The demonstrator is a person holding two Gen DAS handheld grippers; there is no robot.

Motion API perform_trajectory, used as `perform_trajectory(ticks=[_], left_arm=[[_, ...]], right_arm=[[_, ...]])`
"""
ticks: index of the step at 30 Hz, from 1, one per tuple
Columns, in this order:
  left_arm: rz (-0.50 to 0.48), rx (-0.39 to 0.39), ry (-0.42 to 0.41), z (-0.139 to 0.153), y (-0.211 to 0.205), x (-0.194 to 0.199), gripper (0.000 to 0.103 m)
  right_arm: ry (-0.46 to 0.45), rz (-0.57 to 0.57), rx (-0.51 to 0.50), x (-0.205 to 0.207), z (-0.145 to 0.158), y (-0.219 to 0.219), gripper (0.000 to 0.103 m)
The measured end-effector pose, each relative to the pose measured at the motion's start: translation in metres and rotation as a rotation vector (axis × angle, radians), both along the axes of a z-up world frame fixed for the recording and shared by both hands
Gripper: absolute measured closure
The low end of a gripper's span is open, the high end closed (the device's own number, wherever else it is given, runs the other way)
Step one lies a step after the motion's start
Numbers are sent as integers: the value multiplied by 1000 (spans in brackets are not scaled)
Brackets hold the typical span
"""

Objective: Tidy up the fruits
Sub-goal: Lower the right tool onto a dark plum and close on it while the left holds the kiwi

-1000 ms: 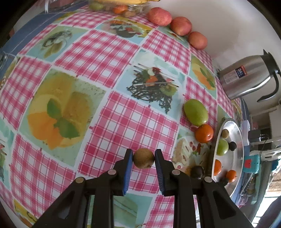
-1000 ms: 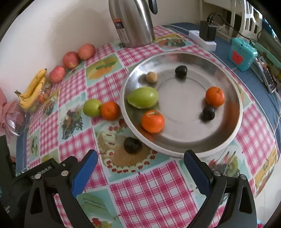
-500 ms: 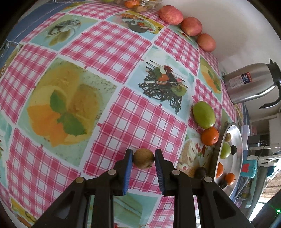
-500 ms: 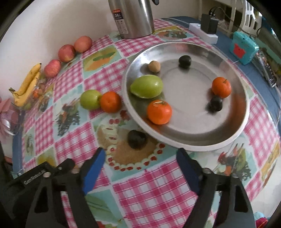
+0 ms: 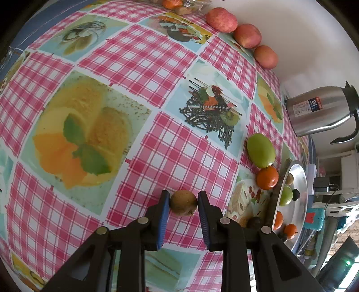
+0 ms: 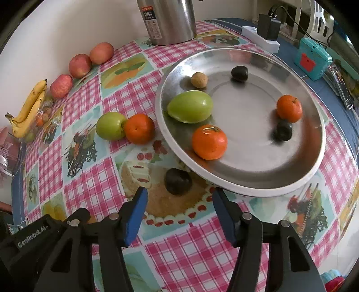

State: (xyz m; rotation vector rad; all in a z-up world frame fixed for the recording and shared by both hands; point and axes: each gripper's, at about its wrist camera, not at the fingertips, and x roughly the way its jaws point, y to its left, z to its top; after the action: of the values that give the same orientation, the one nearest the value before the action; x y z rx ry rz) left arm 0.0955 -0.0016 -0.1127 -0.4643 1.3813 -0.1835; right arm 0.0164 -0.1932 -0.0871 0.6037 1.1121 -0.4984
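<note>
Steel tray (image 5: 301,179) partly hidden (edge-on); left jaws pinch brown fruit (image 5: 183,202), right spread.

A home dining table: checked food-print oilcloth (image 5: 157,152), steel thermos jug (image 6: 170,20), bananas (image 6: 27,112), charger plug (image 6: 268,27)

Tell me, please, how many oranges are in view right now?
3. One orange sits on the tablecloth beside a green fruit; two lie in the steel tray, one near its front-left rim and one at the right. None seems hidden.
</note>
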Motion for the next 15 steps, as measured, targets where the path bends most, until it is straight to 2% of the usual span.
perform_trajectory(ticks=[10,15], left_arm=[[11,8,0,0,2,1,76],[12,12,-1,0,1,1,76]], right_arm=[[23,-31,-45,10,-12,-2,49],[20,-31,-63,14,-14,-2,49]])
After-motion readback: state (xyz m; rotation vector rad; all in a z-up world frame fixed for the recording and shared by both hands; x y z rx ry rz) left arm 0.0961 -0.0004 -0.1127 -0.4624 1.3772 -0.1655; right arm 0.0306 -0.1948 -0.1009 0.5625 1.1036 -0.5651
